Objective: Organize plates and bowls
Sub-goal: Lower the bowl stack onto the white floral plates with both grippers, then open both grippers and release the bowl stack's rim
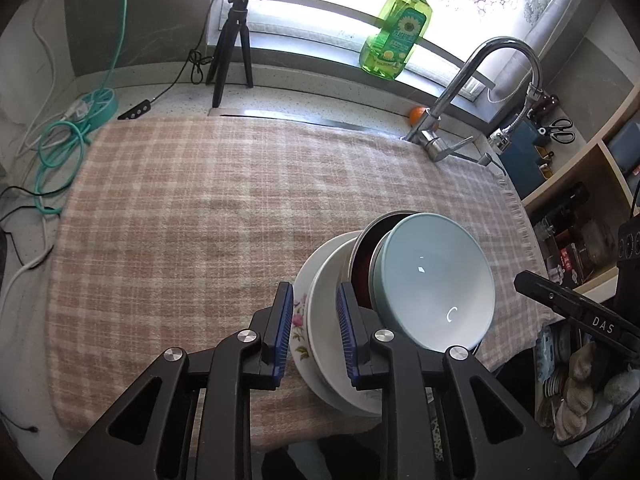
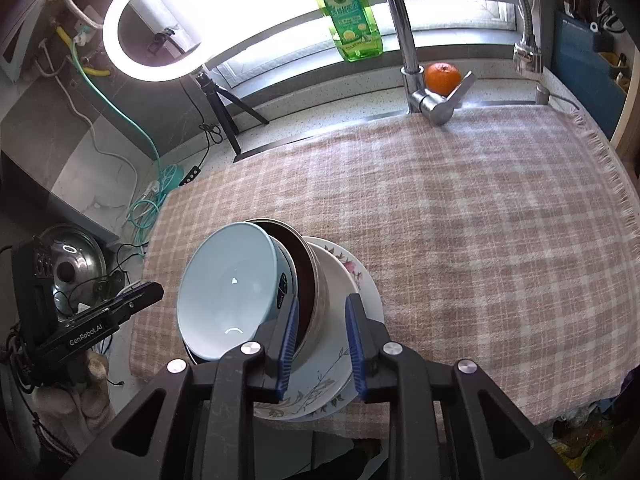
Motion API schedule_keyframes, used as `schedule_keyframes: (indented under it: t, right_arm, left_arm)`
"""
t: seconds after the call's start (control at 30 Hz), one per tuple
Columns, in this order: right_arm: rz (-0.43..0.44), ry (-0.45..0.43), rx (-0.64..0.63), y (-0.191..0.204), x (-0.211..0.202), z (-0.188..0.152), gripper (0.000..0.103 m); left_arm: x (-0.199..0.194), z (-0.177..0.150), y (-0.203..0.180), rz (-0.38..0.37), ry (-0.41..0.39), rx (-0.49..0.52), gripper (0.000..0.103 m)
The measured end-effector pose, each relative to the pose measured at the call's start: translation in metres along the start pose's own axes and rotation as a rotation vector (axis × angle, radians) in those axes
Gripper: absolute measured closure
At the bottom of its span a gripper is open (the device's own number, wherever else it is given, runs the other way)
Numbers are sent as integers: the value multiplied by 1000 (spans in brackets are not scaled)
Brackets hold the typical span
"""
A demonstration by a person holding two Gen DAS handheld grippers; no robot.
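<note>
Lighting, as I see it: strong daylight through the window, blown out to white; lit ring light glaring at upper left. Pale blue bowl carries small specular glints. Focus sharp centrally; fisheye bends straight edges, corners vignette to black.

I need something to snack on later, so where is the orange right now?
The orange sits on the counter at the back, just behind the faucet base and below the window sill, right of the green soap bottle in the right wrist view.
</note>
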State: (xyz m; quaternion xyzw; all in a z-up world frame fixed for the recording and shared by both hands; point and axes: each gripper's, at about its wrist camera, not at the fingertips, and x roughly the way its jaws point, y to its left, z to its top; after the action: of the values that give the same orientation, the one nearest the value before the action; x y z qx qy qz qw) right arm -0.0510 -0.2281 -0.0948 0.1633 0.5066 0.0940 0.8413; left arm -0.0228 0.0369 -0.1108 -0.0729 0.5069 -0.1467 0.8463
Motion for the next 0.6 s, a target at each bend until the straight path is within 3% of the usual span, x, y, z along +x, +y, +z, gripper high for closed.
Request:
schedule_keyframes:
  t: [0.07, 0.2, 0.6]
  right_arm:
    - [-12, -32, -22, 5, -6, 1, 64]
    - [-29, -71, -58, 15, -15, 2, 63]
    - [-30, -142, -94, 32, -34, -4, 58]
  left_arm:
    - [-5, 1, -2, 12, -20, 10, 80]
    - [-18, 2, -5, 30, -61, 21, 69]
    - [-47, -7, -22, 44, -134, 55, 68]
